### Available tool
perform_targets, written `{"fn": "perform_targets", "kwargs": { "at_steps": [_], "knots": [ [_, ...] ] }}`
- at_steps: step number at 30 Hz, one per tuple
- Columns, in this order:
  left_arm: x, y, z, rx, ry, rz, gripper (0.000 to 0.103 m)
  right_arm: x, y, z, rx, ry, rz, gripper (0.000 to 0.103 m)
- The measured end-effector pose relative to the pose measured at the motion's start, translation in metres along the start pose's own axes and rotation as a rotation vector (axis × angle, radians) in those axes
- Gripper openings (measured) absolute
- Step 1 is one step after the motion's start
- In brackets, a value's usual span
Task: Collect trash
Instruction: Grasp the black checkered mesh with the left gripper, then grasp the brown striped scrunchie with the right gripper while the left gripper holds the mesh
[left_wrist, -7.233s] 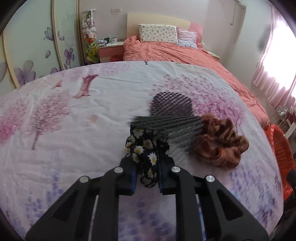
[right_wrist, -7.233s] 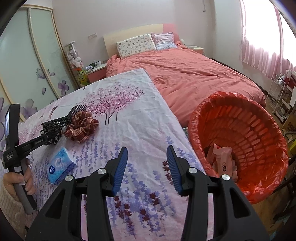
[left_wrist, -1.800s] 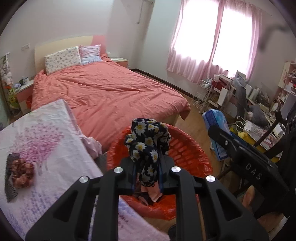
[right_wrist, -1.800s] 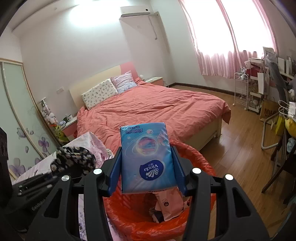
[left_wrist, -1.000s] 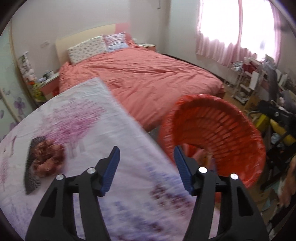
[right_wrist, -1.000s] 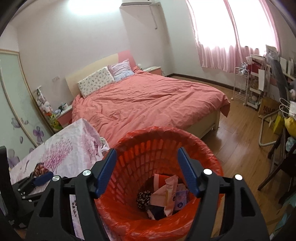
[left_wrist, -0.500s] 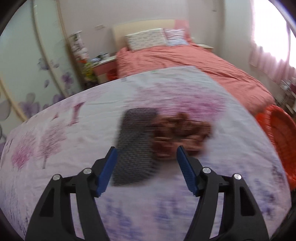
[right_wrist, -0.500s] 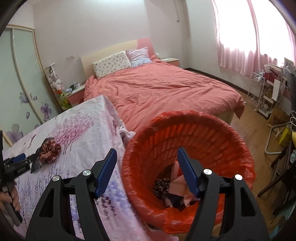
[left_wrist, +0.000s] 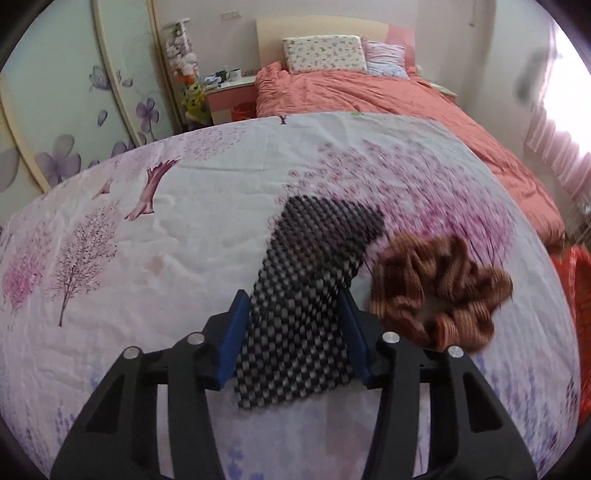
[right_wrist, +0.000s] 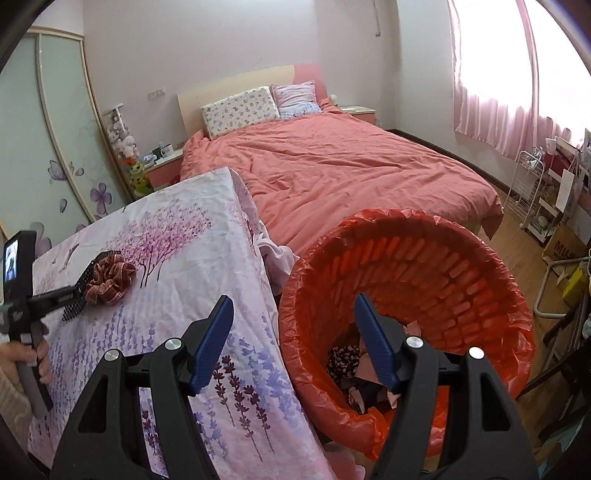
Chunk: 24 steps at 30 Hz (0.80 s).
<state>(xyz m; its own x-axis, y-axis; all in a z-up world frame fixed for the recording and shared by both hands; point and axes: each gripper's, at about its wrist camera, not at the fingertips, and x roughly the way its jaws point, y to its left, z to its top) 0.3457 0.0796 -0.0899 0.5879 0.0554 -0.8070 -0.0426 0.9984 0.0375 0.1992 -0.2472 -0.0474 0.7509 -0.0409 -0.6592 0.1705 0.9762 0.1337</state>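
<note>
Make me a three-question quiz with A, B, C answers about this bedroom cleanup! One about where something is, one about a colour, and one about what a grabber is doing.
1. Where is the brown scrunchie?
A. In the basket
B. On the flowery cloth, right of the checkered fabric
C. On the pink bed

2. What colour is the trash basket?
A. Red-orange
B. Blue
C. Green

3. What is the left gripper doing?
A. Shut with nothing in it
B. Holding the scrunchie
C. Its fingers stand either side of the checkered fabric

Answers:
1. B: the scrunchie lies on the flowery cloth, just right of the fabric.
2. A: the basket and its bag liner are red-orange.
3. C: the blue pads sit at both edges of the fabric; whether they already squeeze it is unclear. The right gripper is open, holding nothing.
</note>
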Motion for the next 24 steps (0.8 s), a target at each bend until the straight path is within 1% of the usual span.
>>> {"fn": "perform_targets", "kwargs": {
  "at_steps": [3,5,7,8,13,16,19,21,24],
  "knots": [
    [0.006,0.002,0.006,-0.005,-0.004,0.005,0.048,0.002,0.002,-0.001,-0.005,0.006,0.001,0.068],
    [0.006,-0.001,0.007,0.001,-0.008,-0.005,0.036,0.003,0.004,-0.002,-0.007,0.012,0.004,0.068],
    [0.007,-0.001,0.009,0.006,-0.011,-0.004,0.012,0.004,0.007,-0.004,-0.011,0.017,0.007,0.068],
    [0.007,0.0,0.009,0.003,-0.008,-0.007,0.008,0.005,0.008,-0.005,-0.014,0.019,0.009,0.068],
    [-0.005,0.018,0.001,0.023,-0.023,0.016,0.007,0.003,0.021,-0.007,-0.039,0.021,0.027,0.068],
    [-0.015,0.045,-0.01,0.026,-0.02,0.051,0.007,0.003,0.034,-0.006,-0.055,0.02,0.049,0.068],
    [-0.022,0.075,-0.025,0.023,0.004,0.084,0.007,0.006,0.051,-0.007,-0.075,0.024,0.075,0.068],
    [-0.023,0.089,-0.034,0.017,0.02,0.102,0.007,0.009,0.065,-0.009,-0.089,0.031,0.094,0.068],
    [-0.026,0.101,-0.04,0.001,0.009,0.111,0.01,0.015,0.089,-0.011,-0.11,0.044,0.128,0.068]
  ]
}}
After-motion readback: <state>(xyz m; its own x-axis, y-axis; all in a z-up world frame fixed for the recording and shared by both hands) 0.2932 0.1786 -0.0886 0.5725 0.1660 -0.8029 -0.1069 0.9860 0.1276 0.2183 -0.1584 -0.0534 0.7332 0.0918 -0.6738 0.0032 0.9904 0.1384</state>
